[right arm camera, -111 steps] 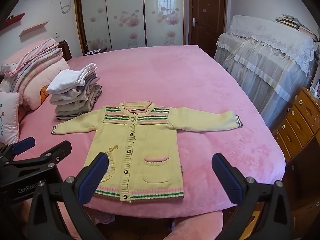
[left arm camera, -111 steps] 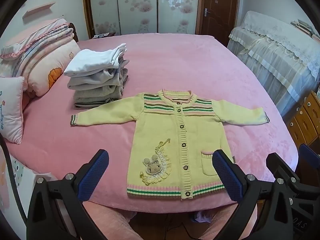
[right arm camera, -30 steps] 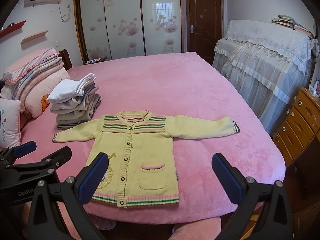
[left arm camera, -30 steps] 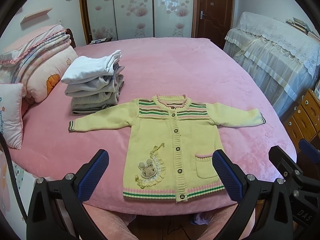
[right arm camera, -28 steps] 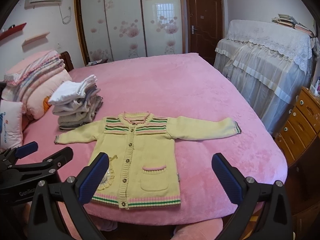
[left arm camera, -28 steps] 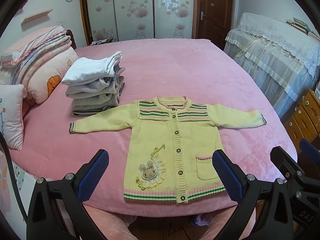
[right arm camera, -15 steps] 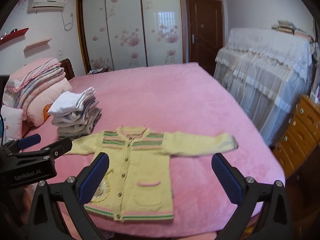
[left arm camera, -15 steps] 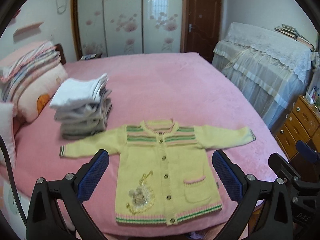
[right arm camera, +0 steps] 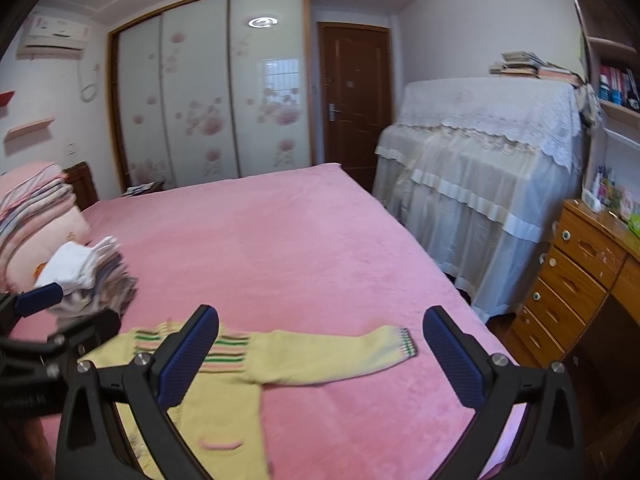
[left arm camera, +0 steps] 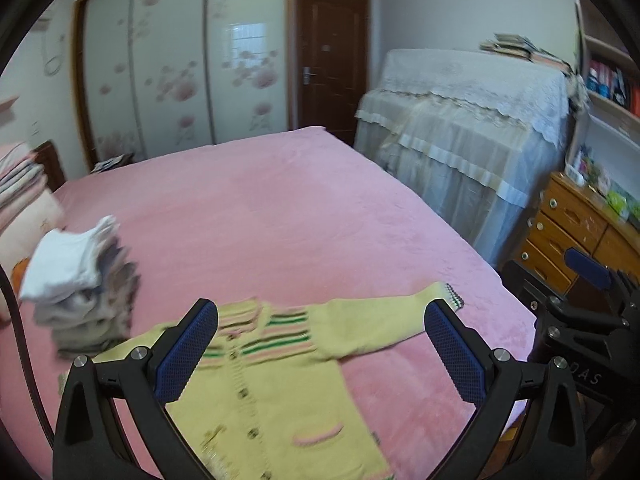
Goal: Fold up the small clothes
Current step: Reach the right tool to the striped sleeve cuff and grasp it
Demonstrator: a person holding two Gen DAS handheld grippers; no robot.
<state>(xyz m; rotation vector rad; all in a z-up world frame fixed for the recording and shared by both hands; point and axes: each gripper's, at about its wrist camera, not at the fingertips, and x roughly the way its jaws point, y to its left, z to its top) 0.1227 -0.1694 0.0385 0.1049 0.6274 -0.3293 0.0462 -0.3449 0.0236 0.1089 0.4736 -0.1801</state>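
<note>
A small yellow knitted cardigan (left arm camera: 276,380) with green and pink stripes lies flat and buttoned on the pink bed (left arm camera: 288,208), sleeves spread out; it also shows in the right wrist view (right arm camera: 248,364). My left gripper (left arm camera: 320,348) is open and empty, held above the cardigan's chest. My right gripper (right arm camera: 320,348) is open and empty, above the cardigan's right sleeve (right arm camera: 340,354). The right gripper also shows at the right edge of the left wrist view (left arm camera: 588,304). The left gripper shows at the left edge of the right wrist view (right arm camera: 48,332).
A stack of folded clothes (left arm camera: 80,280) sits on the bed to the left, also in the right wrist view (right arm camera: 92,276). Pillows and quilts (right arm camera: 32,216) lie further left. A wooden dresser (right arm camera: 580,280) and lace-covered furniture (right arm camera: 480,184) stand right of the bed.
Both grippers have tilted up and moved forward, so the cardigan now sits lower in both views. The cardigan itself has not moved. Both grippers stay open.
</note>
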